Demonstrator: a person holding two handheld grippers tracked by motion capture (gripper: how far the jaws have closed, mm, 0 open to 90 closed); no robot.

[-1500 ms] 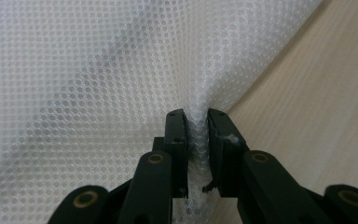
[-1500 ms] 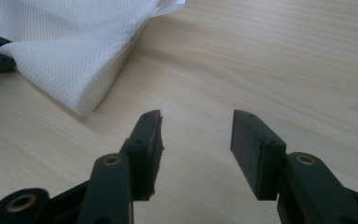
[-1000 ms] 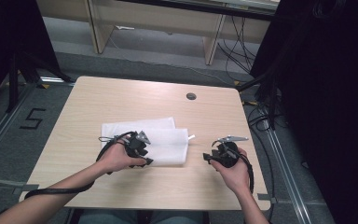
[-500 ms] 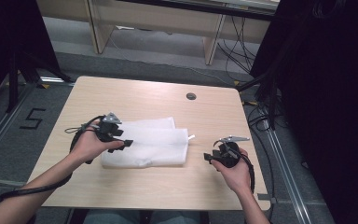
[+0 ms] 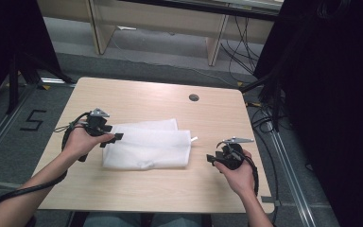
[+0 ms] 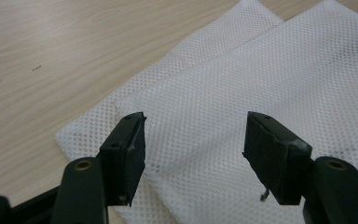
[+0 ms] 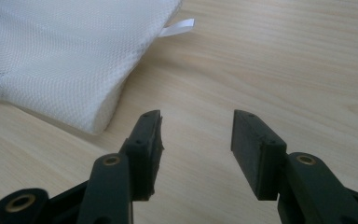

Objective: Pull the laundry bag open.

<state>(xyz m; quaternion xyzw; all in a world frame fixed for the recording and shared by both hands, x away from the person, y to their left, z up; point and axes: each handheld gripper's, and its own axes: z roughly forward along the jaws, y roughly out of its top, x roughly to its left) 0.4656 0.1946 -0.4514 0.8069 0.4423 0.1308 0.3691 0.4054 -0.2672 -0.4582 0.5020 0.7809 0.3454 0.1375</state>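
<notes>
Two hand-held grippers, left (image 5: 109,137) and right (image 5: 216,159), both spread, empty; mesh bag (image 5: 146,144) folded flat on counter (image 5: 137,97); folding apparently finished.

Bench (image 5: 137,94) far half bare, free passage except small grommet hole (image 5: 194,97). Mesh bag (image 5: 146,146) lies mid-bench, flat, low obstacle. Bare strip betw. bag & right claw (image 5: 211,159); near edge open too.

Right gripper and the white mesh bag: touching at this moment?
Apart. The right gripper view shows the right gripper open over bare table, with wood visible between it and the white mesh bag.
</notes>
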